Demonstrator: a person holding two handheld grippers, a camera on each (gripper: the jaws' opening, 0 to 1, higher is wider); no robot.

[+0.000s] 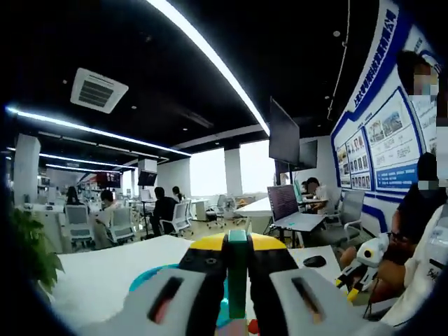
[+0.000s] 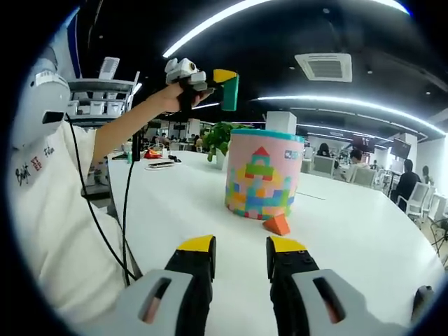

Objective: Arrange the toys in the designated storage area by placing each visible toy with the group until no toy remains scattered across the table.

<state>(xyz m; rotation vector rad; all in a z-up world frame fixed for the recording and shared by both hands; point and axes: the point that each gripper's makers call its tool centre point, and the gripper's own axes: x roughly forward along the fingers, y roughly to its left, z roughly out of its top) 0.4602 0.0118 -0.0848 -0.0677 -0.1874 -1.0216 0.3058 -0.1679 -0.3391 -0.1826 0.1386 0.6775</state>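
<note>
My left tongs [image 1: 236,269] pinch a green block [image 1: 237,280], lower centre of the left gripper view; in the right gripper view they're raised at upper left. Right tongs [image 2: 240,255] hold nothing, narrow gap, bottom centre. Pink toy bucket [image 2: 263,175] mid-frame on the white counter [image 2: 350,231], orange block [image 2: 278,225] touching its base.

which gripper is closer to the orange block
Right. The right gripper sits low on the table just short of the orange block; the left gripper, shut on a green block, is raised high above.
</note>
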